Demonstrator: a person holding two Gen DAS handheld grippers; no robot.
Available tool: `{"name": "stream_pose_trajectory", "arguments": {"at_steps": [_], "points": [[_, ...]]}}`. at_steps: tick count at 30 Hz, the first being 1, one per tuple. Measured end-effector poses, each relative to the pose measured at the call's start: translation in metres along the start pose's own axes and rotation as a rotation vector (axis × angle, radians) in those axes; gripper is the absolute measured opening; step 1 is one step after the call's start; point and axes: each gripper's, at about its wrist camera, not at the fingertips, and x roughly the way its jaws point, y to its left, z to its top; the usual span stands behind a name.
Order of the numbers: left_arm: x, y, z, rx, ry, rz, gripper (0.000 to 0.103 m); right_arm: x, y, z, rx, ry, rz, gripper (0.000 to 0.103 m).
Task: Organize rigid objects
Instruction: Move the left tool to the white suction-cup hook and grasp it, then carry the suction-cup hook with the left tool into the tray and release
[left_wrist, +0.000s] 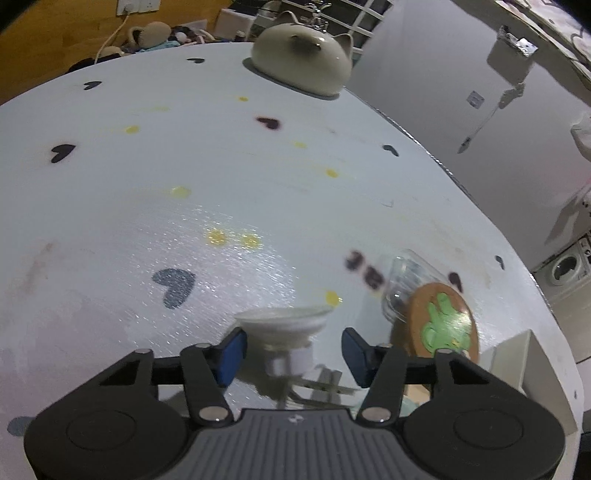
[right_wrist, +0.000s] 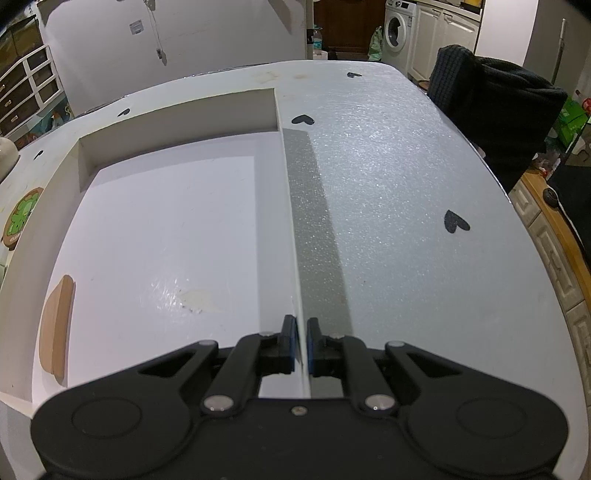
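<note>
The left gripper (left_wrist: 294, 349) is sitting partly open around a blurry white cup (left_wrist: 284, 325). The right gripper (right_wrist: 301, 343) is pinching the box (right_wrist: 177, 122) wall.

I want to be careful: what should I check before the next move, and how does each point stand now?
1. White object sits between the pads of the left tool: ok.
2. Both pads press on it: not ok, a gap shows at the right pad.
3. Kind of white object: cannot tell, it is blurred.
4. Right tool steadies the tray: ok, shut on the tray wall.
5. Free floor in the tray: ok, only a wooden piece shows at its left side.
6. Cactus coaster is clear of the left tool: ok, it lies off to the right.
</note>
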Motion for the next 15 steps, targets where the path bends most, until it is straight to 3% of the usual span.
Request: {"name": "stream_pose_trajectory", "arguments": {"at_steps": [15], "points": [[-0.0056, -0.0013, 0.0039, 0.08, -0.063, -0.035, 0.049, 0.0006, 0.0002, 0.0, -0.004, 0.002, -0.001, 0.008]]}}
